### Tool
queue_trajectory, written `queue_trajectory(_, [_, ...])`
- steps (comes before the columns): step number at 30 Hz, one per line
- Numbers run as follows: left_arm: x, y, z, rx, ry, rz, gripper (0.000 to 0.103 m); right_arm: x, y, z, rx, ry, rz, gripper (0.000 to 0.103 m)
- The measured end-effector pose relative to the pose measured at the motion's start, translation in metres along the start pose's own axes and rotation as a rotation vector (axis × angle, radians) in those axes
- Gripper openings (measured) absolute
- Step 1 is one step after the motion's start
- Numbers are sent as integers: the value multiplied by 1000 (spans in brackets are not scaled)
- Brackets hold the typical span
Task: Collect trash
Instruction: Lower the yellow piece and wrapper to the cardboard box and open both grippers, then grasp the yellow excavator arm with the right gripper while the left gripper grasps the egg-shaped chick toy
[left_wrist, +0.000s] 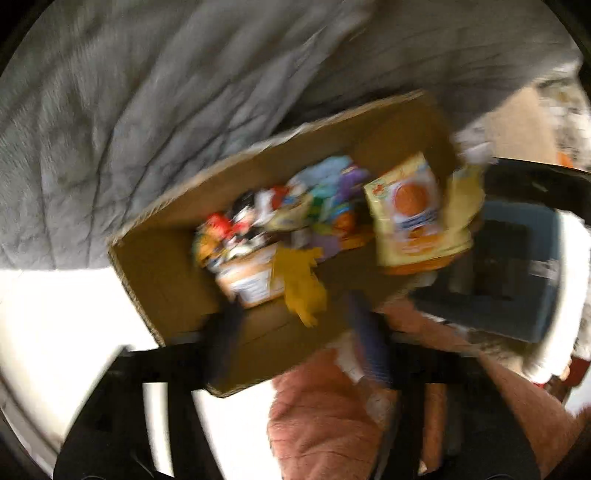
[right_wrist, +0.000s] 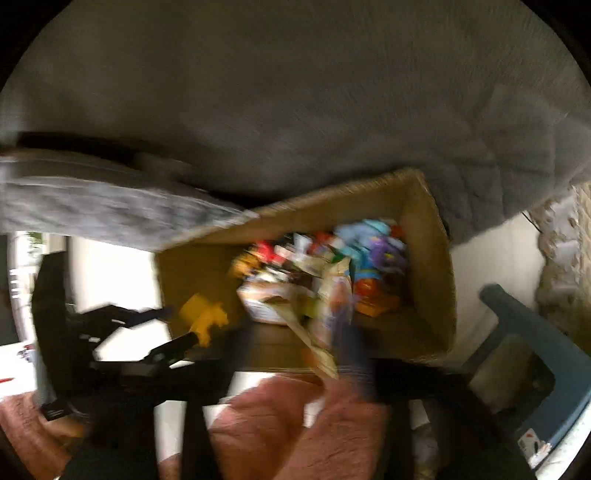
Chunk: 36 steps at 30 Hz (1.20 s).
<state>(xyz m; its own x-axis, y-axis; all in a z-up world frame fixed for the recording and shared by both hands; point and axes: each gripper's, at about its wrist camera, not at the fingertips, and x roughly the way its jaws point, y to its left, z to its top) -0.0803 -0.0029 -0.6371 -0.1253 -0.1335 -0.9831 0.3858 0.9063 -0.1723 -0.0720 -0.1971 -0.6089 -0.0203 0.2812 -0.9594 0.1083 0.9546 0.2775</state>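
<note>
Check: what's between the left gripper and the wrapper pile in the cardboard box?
A crumpled yellow wrapper, just beyond the open left gripper, short of the wrapper pile in the cardboard box. The left wrist view shows it, though blurred.

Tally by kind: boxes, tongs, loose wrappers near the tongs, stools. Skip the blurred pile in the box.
Brown cardboard box: 1
Black tongs, left tongs and right tongs: 2
Loose wrappers, crumpled yellow wrapper and yellow-and-orange printed packet: 2
Blue plastic stool: 1
Total: 6
</note>
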Motion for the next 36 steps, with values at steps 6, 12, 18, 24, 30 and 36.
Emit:
queue_trajectory(6, [-12, 17, -14, -59, 14, -24, 76, -21, -12, -5, 28, -11, -32, 72])
queue_trajectory(12, [-95, 21, -43, -52, -76, -54, 81, -147, 21, -20, -115, -101, 75, 75])
queue_trajectory(18, [-209, 11, -64, -60, -261, -107, 89, -297, 79, 18, -279, -412, 198, 98])
queue_trajectory(24, [-281, -4, -61, -100, -416, -98, 90, -320, 99, 149, -224, -605, 103, 98])
queue_trajectory(30, [-305, -7, -65, -157, -459, -62, 90, -280, 115, 297, -139, -557, -69, 89])
queue_trajectory(36, [-304, 4, -69, -275, -451, -32, 90, -260, 106, 370, -22, -553, -182, 59])
